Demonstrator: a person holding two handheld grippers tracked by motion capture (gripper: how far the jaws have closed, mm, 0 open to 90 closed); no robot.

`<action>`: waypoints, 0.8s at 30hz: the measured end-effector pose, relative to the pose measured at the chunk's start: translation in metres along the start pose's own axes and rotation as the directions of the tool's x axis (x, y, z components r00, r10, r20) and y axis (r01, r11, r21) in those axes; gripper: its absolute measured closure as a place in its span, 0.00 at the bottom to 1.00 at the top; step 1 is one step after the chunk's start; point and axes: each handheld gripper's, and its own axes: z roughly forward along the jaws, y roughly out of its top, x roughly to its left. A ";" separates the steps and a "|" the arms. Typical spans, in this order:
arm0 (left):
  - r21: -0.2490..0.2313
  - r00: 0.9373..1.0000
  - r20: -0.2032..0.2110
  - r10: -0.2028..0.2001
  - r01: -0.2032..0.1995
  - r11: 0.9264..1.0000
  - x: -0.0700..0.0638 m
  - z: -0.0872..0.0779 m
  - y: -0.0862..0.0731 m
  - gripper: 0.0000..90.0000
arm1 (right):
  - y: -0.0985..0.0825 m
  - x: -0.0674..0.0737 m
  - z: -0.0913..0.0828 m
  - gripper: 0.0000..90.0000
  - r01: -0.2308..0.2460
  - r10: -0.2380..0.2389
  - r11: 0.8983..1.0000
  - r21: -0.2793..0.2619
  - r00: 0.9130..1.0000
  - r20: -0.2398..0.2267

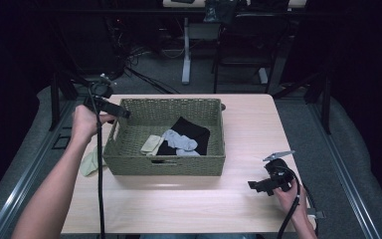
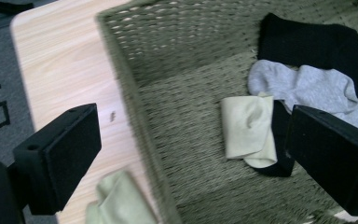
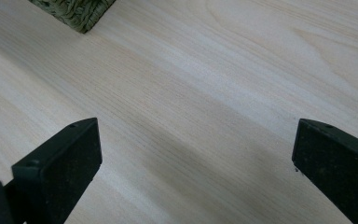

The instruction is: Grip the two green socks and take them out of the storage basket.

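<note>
Basket (image 1: 129, 160): olive woven, rectangular, handle slot in near wall, sits mid-table (image 1: 248, 129). Inside, on the floor: one pale yellow-green sock (image 1: 151, 144), folded flat; a grey sock (image 1: 180, 140) at its 3 o'clock, touching it; black cloth (image 1: 195, 130) under and behind both, reaching toward the far right corner.

Second pale sock (image 1: 90, 162) lies on the table outside the basket, just beside its left wall near the front corner, partly behind the left forearm in the high view.

Left gripper (image 1: 122, 112): held above the basket's far left corner, pointing toward 3 o'clock over the rim. Jaws wide apart, nothing between the pads. In the left gripper view the basket's sock (image 2: 248, 130) lies below, right of centre between the jaws, well clear of both; grey sock (image 2: 307, 86) at 1 o'clock from it; black cloth (image 2: 317, 42) at 12–1 o'clock. The table sock (image 2: 121, 200) shows at the bottom edge, 6–7 o'clock, blurred, outside the basket wall (image 2: 135, 116).

Right gripper (image 1: 254, 185): low over the table's near right part, at about 4 o'clock from the basket, well apart from it. Jaws wide, bare tabletop (image 3: 191, 93) between them; basket corner (image 3: 74, 11) at 11 o'clock in the right gripper view.
</note>
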 end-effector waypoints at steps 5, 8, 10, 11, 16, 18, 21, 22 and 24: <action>0.026 0.999 0.012 0.034 -0.034 0.999 -0.015 0.016 0.007 0.04 | 0.000 0.000 0.001 0.01 -0.001 0.001 1.000 -0.004 1.000 0.006; 0.036 0.999 0.025 0.043 -0.044 0.998 -0.019 0.024 0.009 0.04 | 0.000 -0.001 0.000 0.01 0.003 -0.003 1.000 -0.001 1.000 -0.004; 0.042 0.999 0.023 0.045 -0.046 0.998 -0.022 0.030 0.009 0.04 | 0.000 -0.001 -0.001 0.01 0.000 0.000 1.000 -0.004 1.000 0.003; 0.053 0.998 0.031 0.046 -0.048 0.997 -0.022 0.033 0.009 0.04 | -0.001 -0.001 -0.001 0.01 -0.002 0.002 1.000 -0.006 1.000 0.002; 0.073 0.997 0.051 0.052 -0.055 0.996 -0.027 0.049 0.008 0.05 | 0.000 -0.001 -0.001 0.01 0.000 0.000 1.000 -0.005 1.000 0.002; 0.081 0.996 0.059 0.059 -0.064 0.995 -0.031 0.056 0.007 0.05 | 0.000 0.000 -0.001 0.01 -0.001 0.001 1.000 -0.004 1.000 0.002; 0.101 0.995 0.077 0.070 -0.077 0.992 -0.036 0.067 0.007 0.06 | -0.001 -0.001 -0.001 0.01 -0.002 0.002 1.000 -0.008 1.000 -0.001; 0.105 0.994 0.081 0.071 -0.079 0.991 -0.038 0.071 0.007 0.06 | -0.001 -0.001 -0.001 0.01 -0.002 0.002 1.000 -0.008 1.000 0.004; 0.122 0.992 0.094 0.079 -0.090 0.988 -0.043 0.081 0.006 0.07 | -0.001 -0.001 -0.002 0.01 -0.001 0.001 1.000 -0.010 1.000 0.004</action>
